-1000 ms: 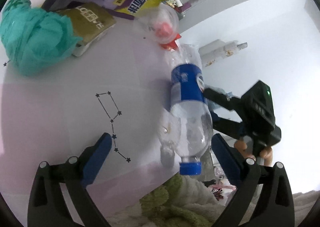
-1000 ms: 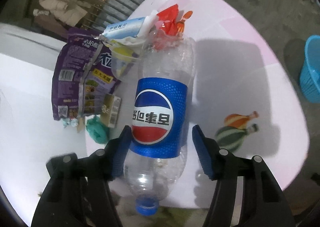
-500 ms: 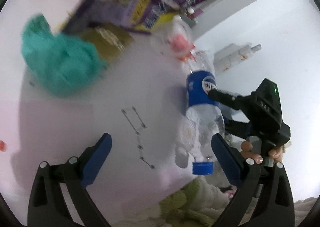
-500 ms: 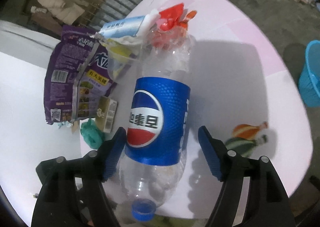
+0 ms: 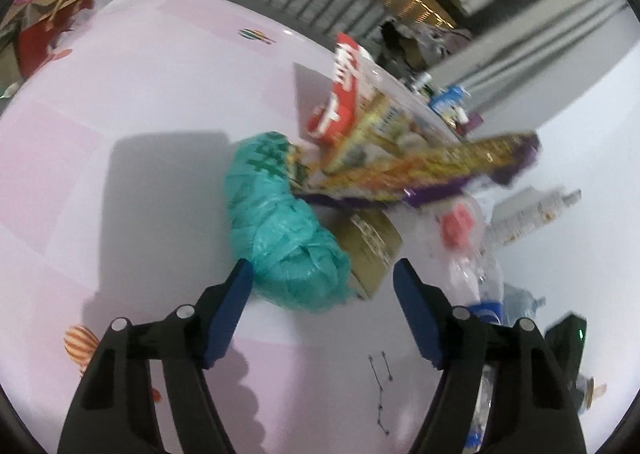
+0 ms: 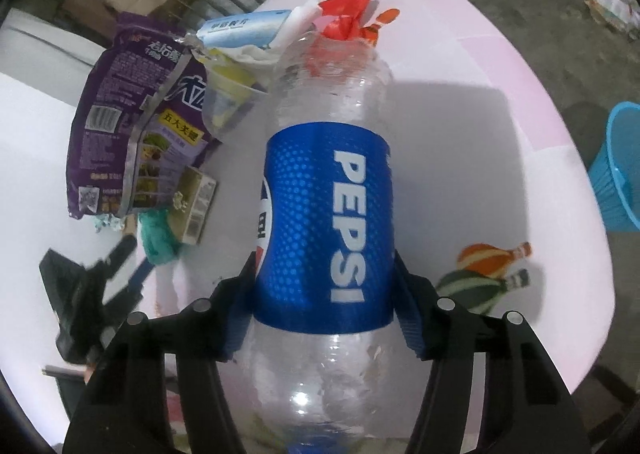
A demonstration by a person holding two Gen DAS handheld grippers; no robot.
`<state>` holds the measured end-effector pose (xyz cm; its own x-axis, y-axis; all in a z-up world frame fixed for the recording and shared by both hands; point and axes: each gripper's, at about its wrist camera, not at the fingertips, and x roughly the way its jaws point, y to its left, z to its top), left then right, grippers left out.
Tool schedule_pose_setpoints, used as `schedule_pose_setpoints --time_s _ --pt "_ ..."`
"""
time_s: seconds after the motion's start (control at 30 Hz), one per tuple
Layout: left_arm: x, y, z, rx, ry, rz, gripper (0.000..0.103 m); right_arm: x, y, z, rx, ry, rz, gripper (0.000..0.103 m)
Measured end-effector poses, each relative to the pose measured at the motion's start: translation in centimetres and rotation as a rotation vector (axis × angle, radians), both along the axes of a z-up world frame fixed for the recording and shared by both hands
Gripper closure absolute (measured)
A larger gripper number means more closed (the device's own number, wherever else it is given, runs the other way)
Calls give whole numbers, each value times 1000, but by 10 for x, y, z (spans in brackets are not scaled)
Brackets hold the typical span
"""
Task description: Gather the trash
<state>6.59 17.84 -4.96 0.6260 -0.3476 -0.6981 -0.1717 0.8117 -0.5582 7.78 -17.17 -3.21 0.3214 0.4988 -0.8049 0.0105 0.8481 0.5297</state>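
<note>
Left view is blurring. Right claw (image 6: 324,294), closing, is gripping clear plastic Pepsi bottle (image 6: 326,221), cap cut off. Left claw (image 5: 322,286), closing, is straddling crumpled teal plastic bag (image 5: 280,230) untouched on pale pink worktop (image 5: 140,101).

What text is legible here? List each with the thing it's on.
"PEPSI": blue label of the plastic bottle between the right gripper pads.
"五大关键": yellow patch on the purple bag.
Light-blue packet: print too small to read.
Red packet: white characters too blurred.
Olive box: unreadable.
</note>
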Motion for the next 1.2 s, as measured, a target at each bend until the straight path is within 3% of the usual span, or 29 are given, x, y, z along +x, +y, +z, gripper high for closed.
schedule_pose_setpoints --time_s 0.13,0.27,0.37,0.47,0.6,0.73,0.87,1.07,1.2 --pt "-5 0 6 21 -8 24 34 -7 -6 -1 5 -7 -6 46" --pt "-16 0 19 31 -89 14 33 -6 -9 -1 2 -9 -8 46" --pt "-15 3 18 53 -77 38 33 -5 -8 -1 8 -11 -12 46" --pt "-4 2 12 123 -58 56 33 -5 -9 -1 10 -11 -13 46" --pt "3 7 1 164 -28 60 49 -4 -9 -1 9 -12 -12 46" --pt "-5 8 0 154 -22 52 50 -6 -11 -1 14 -8 -9 46" --pt "-26 -4 2 186 3 -20 50 -9 -15 -1 14 2 0 46" --pt "-64 -43 7 186 41 -290 49 -24 -22 2 -11 16 20 46" --pt "-78 -69 11 167 23 -399 45 -35 -28 4 -32 18 8 46"
